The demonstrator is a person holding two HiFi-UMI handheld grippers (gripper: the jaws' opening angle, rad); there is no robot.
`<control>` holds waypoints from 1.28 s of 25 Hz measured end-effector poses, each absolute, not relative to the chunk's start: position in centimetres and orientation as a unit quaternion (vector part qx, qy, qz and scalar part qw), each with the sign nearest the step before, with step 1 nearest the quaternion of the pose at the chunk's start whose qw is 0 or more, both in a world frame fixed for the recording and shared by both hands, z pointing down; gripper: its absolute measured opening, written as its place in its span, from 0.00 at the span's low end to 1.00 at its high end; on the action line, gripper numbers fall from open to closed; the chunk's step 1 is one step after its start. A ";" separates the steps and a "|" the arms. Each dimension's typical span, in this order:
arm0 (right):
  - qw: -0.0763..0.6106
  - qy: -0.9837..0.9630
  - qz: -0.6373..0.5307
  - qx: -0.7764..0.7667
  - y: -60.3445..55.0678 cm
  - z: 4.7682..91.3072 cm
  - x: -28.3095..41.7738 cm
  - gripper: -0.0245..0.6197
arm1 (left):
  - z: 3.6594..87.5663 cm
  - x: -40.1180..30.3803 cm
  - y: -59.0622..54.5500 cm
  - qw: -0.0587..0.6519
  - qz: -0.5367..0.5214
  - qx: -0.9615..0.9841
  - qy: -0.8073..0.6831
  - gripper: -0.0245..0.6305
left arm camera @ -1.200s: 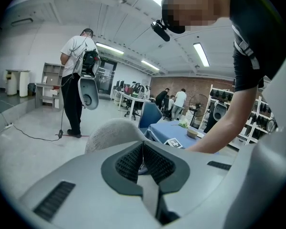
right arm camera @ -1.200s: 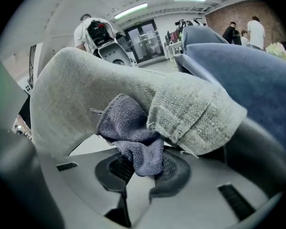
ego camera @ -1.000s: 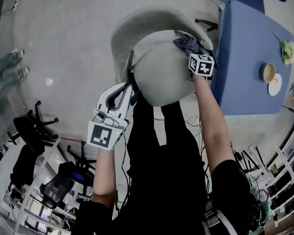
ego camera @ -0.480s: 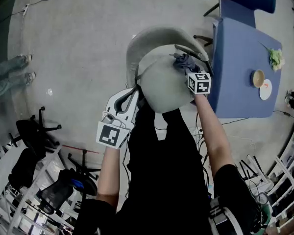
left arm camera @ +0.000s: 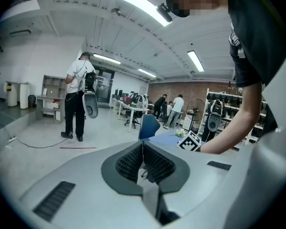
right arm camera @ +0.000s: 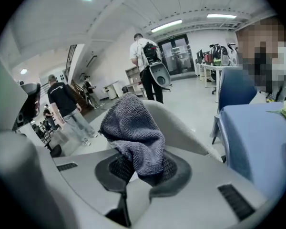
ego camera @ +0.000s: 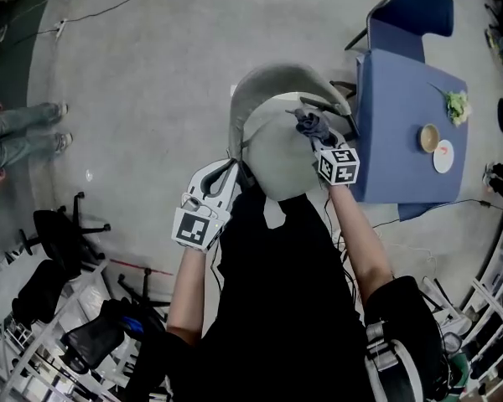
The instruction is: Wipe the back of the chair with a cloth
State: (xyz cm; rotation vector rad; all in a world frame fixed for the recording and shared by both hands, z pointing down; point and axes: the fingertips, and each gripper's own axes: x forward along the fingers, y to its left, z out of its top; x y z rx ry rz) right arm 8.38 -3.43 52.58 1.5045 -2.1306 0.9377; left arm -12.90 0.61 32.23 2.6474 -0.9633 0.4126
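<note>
Holding position over a grey chair (ego camera: pixel 278 159), head view looking steeply down on it.

- Right gripper (right arm camera: pixel 142 166): jaws clenched on a grey knitted cloth (right arm camera: pixel 132 128), which bunches up and forward out of the pads.
- Cloth, place: above the far right part of the seat, near the right end of the curved backrest (ego camera: pixel 268 79). Whether it touches the backrest cannot be told from any view.
- Left gripper (left arm camera: pixel 143 151): jaws pressed together with nothing between them; held at the near left edge of the seat, beside the person's body. Contact with the chair not clear.
- Blue table (ego camera: pixel 396 107): just right of the chair, bearing a bowl (ego camera: pixel 428 137), a plate (ego camera: pixel 443 156) and a small plant (ego camera: pixel 458 105). Blue chair (ego camera: pixel 419 11) at its far end.
- Other people stand on the open floor at far left.

Step in hand, by judgement: cloth secured and brought up to the backrest, wiping either just starting or about to start.

Next move, by judgement: press the free bunch of cloth flat against the backrest and sweep it along the curve from right to left, keeping the grip firm so the cloth does not pull free.
</note>
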 end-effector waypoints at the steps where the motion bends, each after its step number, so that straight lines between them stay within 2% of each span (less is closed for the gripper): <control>1: 0.181 -0.763 0.324 0.529 -3.2 51.4 8.0 0.17 | 31.8 -13.1 0.9 0.143 0.146 0.919 -0.336 0.07; 16: 0.183 -0.849 0.171 0.465 -0.1 35.5 5.8 0.17 | 24.5 -13.3 3.8 0.092 0.124 0.910 -0.384 0.07; 24: 0.159 -0.875 0.143 0.435 3.4 30.3 3.7 0.17 | 23.7 -13.7 5.9 0.093 0.115 0.904 -0.401 0.07; 32: 0.164 -0.886 0.125 0.416 6.0 28.9 5.5 0.17 | 23.0 -11.9 7.5 0.082 0.109 0.898 -0.419 0.07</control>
